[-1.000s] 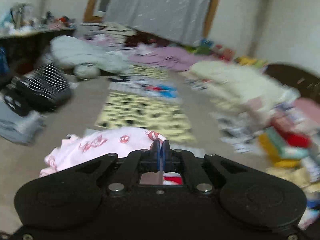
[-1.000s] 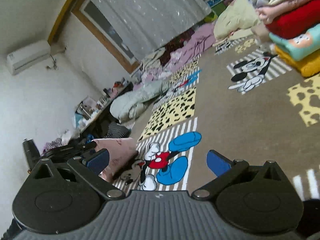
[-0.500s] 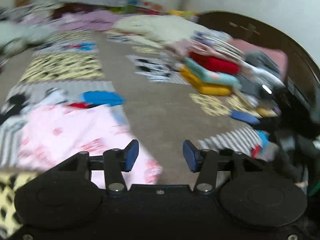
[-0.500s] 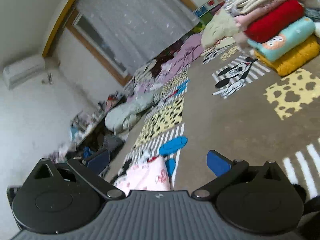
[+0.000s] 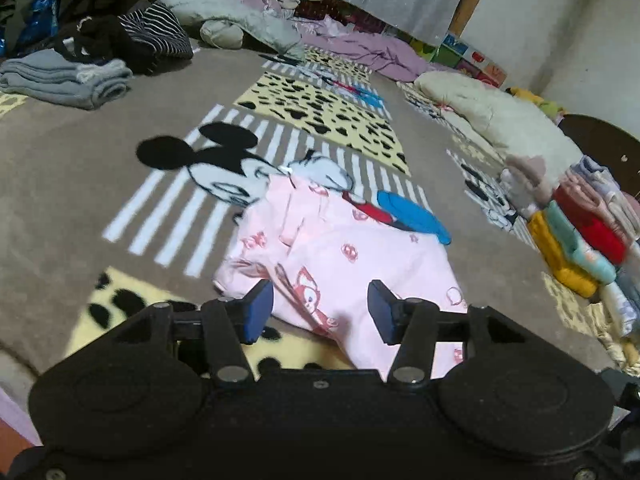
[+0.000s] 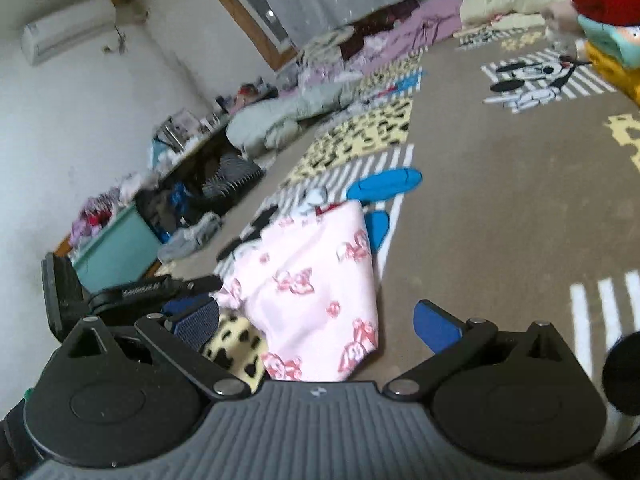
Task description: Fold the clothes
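Since a second ago the left hand-held gripper (image 5: 320, 308) has let go of the pale pink cotton garment printed with small red cartoon figures (image 5: 340, 256) and swung back over it; its blue pads, then pressed together, now stand apart with nothing between them. The right hand-held gripper (image 6: 316, 320) has dropped lower and closer, its pads spread wide and empty, and the garment's near edge now sits between them in its view.

The pink garment lies on the brown cartoon-mouse carpet (image 5: 80, 184), at twelve o'clock just ahead of the left hand-held gripper. It looks partly doubled over, with a sleeve or flap lying across the body towards eleven o'clock, though blur makes the layers hard to count. A stack of folded clothes in yellow, teal and red (image 5: 576, 240) stands well apart at about two o'clock.

The risk I see is in the pinch: the fabric is thin and rumpled, so pads closing on the near hem could catch only the top layer, or both layers unevenly, and a lift would drag the fold open or skew it. The carpet pile may also snag the cloth.
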A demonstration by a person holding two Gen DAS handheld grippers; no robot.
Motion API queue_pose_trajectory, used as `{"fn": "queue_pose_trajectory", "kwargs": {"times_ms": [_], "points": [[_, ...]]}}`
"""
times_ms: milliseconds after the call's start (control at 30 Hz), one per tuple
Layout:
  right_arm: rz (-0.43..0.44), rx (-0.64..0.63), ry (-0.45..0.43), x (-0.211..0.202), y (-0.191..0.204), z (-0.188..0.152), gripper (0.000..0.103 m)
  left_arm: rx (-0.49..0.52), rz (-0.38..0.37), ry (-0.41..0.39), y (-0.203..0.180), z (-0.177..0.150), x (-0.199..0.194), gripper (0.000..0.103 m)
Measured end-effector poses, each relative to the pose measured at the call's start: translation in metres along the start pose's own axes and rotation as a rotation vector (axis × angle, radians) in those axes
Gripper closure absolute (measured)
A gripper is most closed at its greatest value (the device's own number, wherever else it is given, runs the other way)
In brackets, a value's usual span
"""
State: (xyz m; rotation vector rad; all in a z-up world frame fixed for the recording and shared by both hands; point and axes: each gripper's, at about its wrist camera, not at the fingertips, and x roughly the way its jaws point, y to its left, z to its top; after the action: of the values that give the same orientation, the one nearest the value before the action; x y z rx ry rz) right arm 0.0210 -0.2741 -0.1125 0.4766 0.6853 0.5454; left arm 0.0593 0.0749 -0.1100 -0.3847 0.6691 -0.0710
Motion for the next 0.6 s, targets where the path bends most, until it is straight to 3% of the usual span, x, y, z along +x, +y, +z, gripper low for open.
{"fn": "queue_pose_trajectory", "kwargs": {"times_ms": [167,267,500,600], "points": [[-0.017,-0.027,0.021,0.004,-0.002,0.008,0.000,-0.103,0.048,-0.095,0.019,0.008,0.009,0.052],[-0.015,-0.045,0.033,0.013,-0.004,0.019,0.000,-0.125,0.088,-0.066,0.038,0.020,0.024,0.055],[0.002,-0.065,0.046,0.037,-0.006,0.044,0.000,-0.129,0.035,0.041,0.069,0.040,0.061,0.069],[0.027,-0.033,0.025,0.045,-0.002,0.050,0.000,-0.095,-0.002,0.100,0.065,0.046,0.076,0.098]]}}
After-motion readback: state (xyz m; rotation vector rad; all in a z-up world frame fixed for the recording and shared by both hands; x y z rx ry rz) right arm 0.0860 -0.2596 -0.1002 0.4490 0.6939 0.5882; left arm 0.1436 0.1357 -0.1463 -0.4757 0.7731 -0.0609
